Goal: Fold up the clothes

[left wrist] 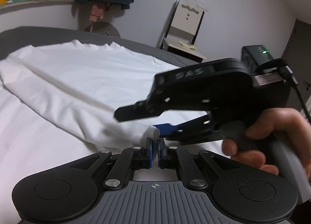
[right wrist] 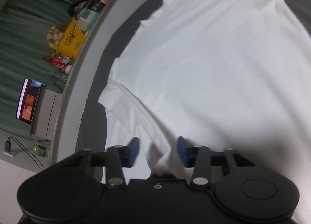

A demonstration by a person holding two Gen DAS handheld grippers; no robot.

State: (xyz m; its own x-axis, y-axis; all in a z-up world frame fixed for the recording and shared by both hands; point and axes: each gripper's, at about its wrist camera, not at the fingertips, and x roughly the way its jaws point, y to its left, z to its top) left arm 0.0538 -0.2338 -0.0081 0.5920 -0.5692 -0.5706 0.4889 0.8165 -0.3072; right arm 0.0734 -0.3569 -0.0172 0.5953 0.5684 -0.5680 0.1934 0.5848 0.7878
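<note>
Left gripper (left wrist: 155,147), nearest in the left wrist view: blue pads pressed together on a bunched end of the white garment (left wrist: 81,80). Just beyond it, the right gripper (left wrist: 147,124), carried by a hand (left wrist: 268,138), lies over the same end. In the right wrist view the right gripper's pads (right wrist: 134,152) stand partly spread, a raised fold of cloth between them; whether they press it cannot be told. The garment spreads over the grey bed (left wrist: 38,33), its far hem near the bed's far edge. Beyond: a chair (left wrist: 184,27) against the wall, and a cluttered ledge (right wrist: 87,35).
</note>
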